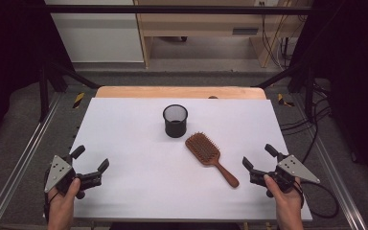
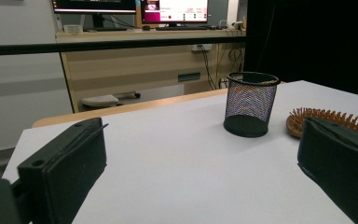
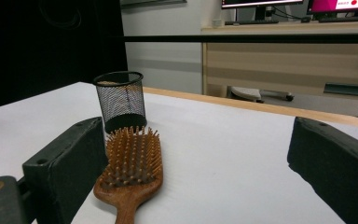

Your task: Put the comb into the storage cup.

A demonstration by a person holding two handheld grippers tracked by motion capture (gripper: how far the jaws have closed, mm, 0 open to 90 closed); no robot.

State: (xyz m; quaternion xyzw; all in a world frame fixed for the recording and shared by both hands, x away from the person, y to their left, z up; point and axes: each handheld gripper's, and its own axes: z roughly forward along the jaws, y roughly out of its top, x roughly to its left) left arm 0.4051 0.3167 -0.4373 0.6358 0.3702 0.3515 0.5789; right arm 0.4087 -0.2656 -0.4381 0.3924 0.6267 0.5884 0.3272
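Note:
A wooden paddle hairbrush lies bristles up on the white tabletop, handle pointing toward the front right. Behind it stands a black mesh cup, upright. My left gripper rests at the front left of the table, open, with nothing between its jaws. My right gripper sits at the front right, open too, just right of the brush handle. In the left gripper view the mesh cup and the brush head lie ahead to the right. In the right gripper view the hairbrush lies beside the left jaw, the cup behind it.
A wooden strip edges the table's far side. Metal rails run along both sides, and cables lie on the floor at the right. Wooden furniture and monitors stand beyond the table.

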